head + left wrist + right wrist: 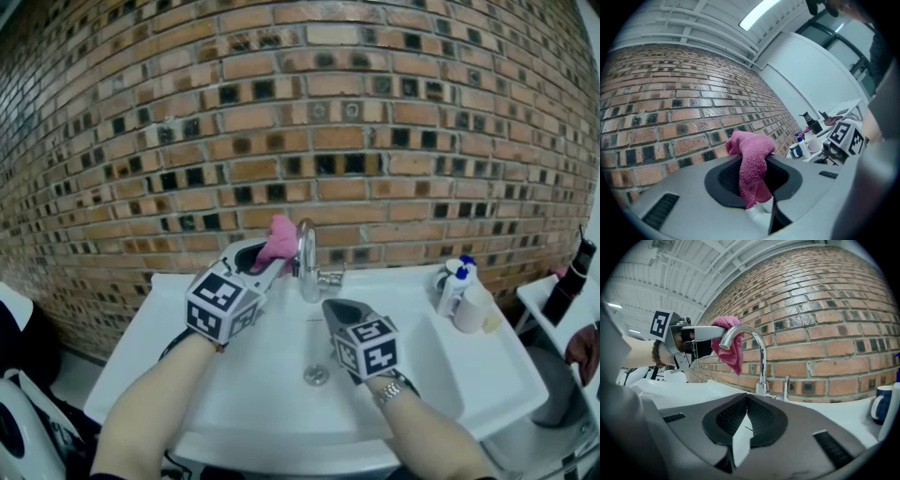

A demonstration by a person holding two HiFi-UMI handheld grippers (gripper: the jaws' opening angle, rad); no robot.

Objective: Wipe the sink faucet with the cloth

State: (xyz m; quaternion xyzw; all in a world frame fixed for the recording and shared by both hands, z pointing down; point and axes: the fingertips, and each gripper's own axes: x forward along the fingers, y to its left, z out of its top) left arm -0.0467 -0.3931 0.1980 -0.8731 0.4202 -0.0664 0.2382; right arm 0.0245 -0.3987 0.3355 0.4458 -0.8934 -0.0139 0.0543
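A chrome faucet (307, 264) with a high curved spout (749, 333) stands at the back of the white sink (441, 375). My left gripper (273, 257) is shut on a pink cloth (279, 238), which bunches out past the jaws (751, 161). It holds the cloth close against the left side of the spout's arch; in the right gripper view the cloth (732, 348) hangs just behind the spout's end. My right gripper (336, 309) is shut and empty, level over the basin in front of the faucet (746, 404).
A brick wall (375, 141) rises right behind the sink. A white bottle with a blue cap (456, 283) and a mug (883, 404) stand on the sink's right rim. The drain (317, 375) lies mid-basin. A dark bottle (570, 281) stands far right.
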